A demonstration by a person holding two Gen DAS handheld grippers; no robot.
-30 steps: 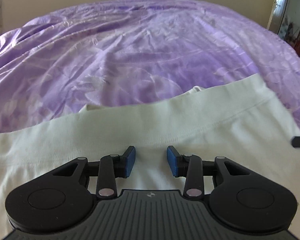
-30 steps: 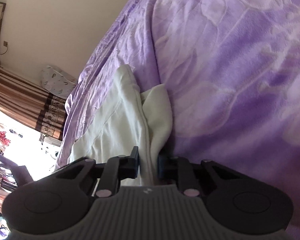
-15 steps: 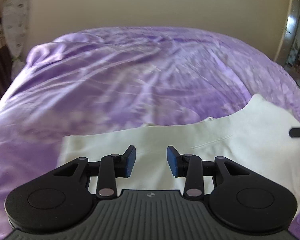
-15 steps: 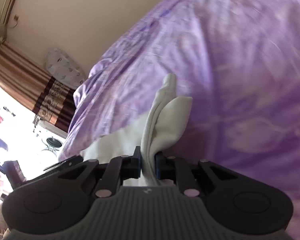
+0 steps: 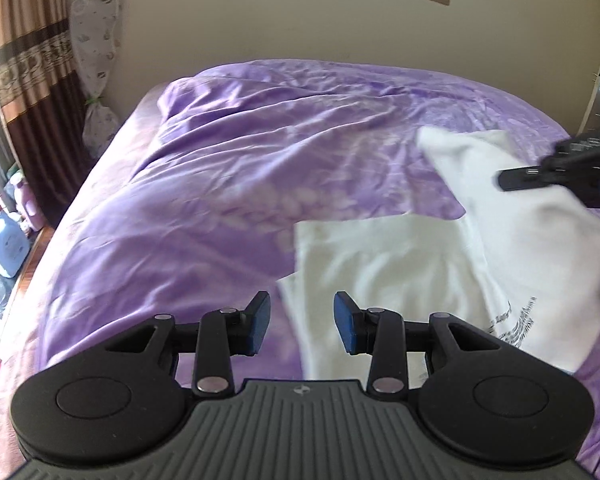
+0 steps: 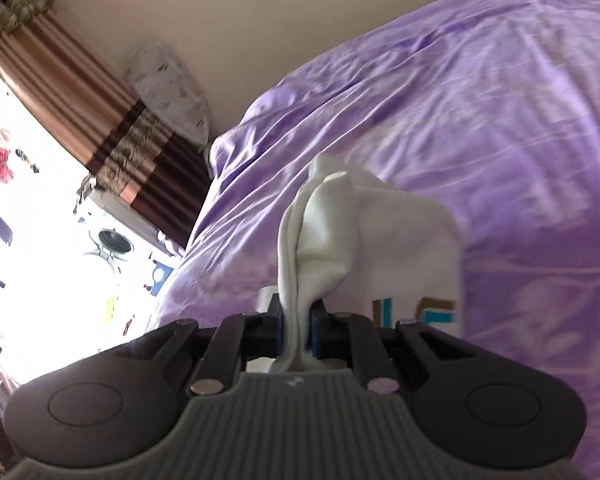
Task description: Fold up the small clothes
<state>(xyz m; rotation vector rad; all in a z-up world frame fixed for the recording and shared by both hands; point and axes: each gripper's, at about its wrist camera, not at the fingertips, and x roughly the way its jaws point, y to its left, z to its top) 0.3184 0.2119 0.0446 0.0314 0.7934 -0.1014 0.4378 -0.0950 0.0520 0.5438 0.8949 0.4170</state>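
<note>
Both grippers differ: the left gripper (image 5: pixel 302 322) hangs released above the purple bedspread (image 5: pixel 228 184), while the right gripper (image 6: pixel 297 326) pinches a bunched fold of the white garment (image 6: pixel 364 236), which lies at the left view's three o'clock.

Rumpled purple bedspread (image 5: pixel 260 184), striped brown curtain (image 5: pixel 24 80), blue jug (image 5: pixel 8 240) on the floor

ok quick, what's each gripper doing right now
left gripper: open, holding nothing, above the purple bedspread.
right gripper: shut on a bunched fold of the white garment.
</note>
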